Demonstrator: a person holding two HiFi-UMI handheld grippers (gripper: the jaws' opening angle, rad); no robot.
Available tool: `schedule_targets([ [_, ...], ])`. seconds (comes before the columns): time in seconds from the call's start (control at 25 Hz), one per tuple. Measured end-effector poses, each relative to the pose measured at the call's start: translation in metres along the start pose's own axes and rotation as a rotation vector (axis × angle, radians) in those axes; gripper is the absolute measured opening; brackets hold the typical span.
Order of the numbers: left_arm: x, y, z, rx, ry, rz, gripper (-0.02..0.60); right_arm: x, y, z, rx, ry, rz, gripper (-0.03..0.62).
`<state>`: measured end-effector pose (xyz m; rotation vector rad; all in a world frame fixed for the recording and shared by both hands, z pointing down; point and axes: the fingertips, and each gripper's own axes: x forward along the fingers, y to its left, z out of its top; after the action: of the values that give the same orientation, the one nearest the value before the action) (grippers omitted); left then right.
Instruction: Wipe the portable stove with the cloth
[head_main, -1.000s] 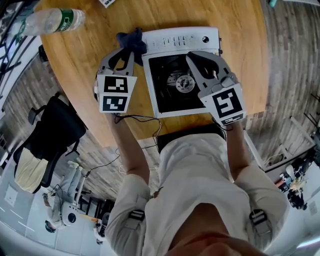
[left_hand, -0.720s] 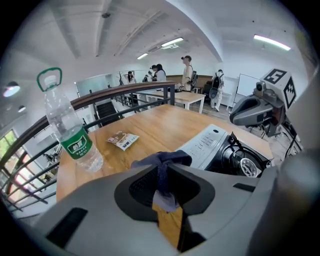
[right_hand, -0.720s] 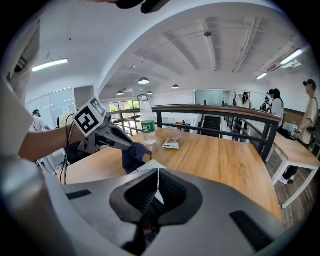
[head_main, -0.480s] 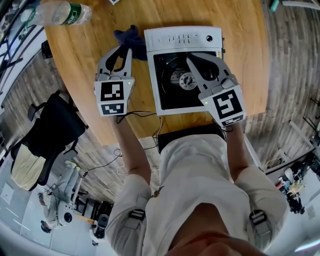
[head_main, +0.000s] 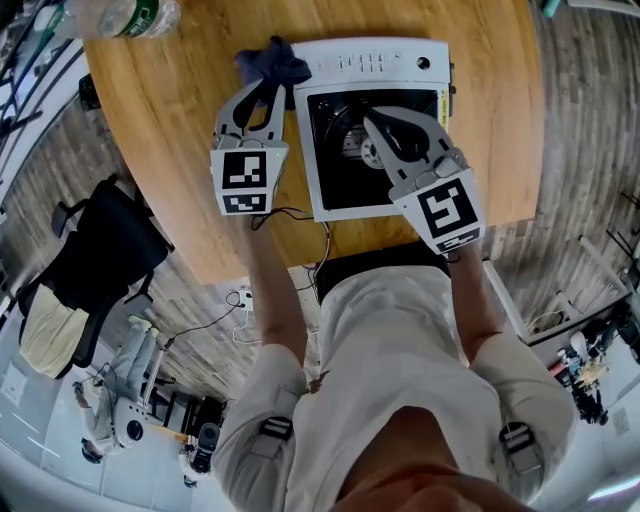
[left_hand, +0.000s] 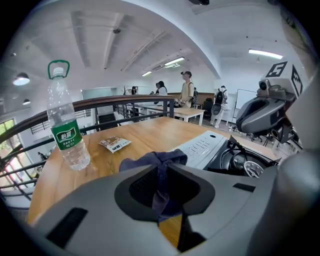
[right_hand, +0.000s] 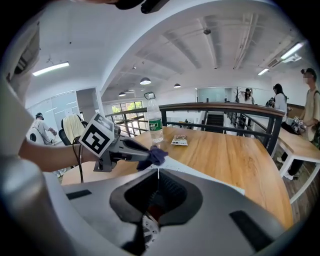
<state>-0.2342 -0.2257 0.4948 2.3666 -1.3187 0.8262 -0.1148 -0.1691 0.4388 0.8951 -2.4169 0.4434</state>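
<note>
The white portable stove (head_main: 375, 62) with its black burner well sits on the wooden table (head_main: 170, 150). My left gripper (head_main: 264, 88) is shut on a dark blue cloth (head_main: 272, 62), which rests against the stove's far-left corner by the control panel (left_hand: 202, 146). In the left gripper view the cloth (left_hand: 156, 160) hangs pinched between the jaws of the left gripper (left_hand: 165, 176). My right gripper (head_main: 374, 124) hovers over the burner (head_main: 352, 140), shut and holding nothing. The right gripper view shows the left gripper (right_hand: 144, 156) with the cloth (right_hand: 157, 155) at the stove's edge.
A plastic water bottle (left_hand: 66, 132) stands at the table's far left, and a small snack packet (left_hand: 114, 144) lies beyond the cloth. The table's near edge is just below the stove. A black chair (head_main: 110, 255) stands on the floor to the left. People stand far off.
My left gripper has carried the cloth from the table beside the stove up against its far-left corner. The right gripper has slid a little left over the burner.
</note>
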Motion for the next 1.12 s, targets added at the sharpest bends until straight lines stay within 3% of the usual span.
schedule_targets([
  [0.44,0.003,-0.023,-0.018,0.036,0.028,-0.032,0.075,-0.007,0.018,-0.008,-0.017,0.015,0.015,0.023],
  [1.12,-0.024,-0.049,-0.042,0.076,0.058,-0.021,0.075,-0.029,0.041,-0.021,-0.031,0.009,0.015,0.023],
])
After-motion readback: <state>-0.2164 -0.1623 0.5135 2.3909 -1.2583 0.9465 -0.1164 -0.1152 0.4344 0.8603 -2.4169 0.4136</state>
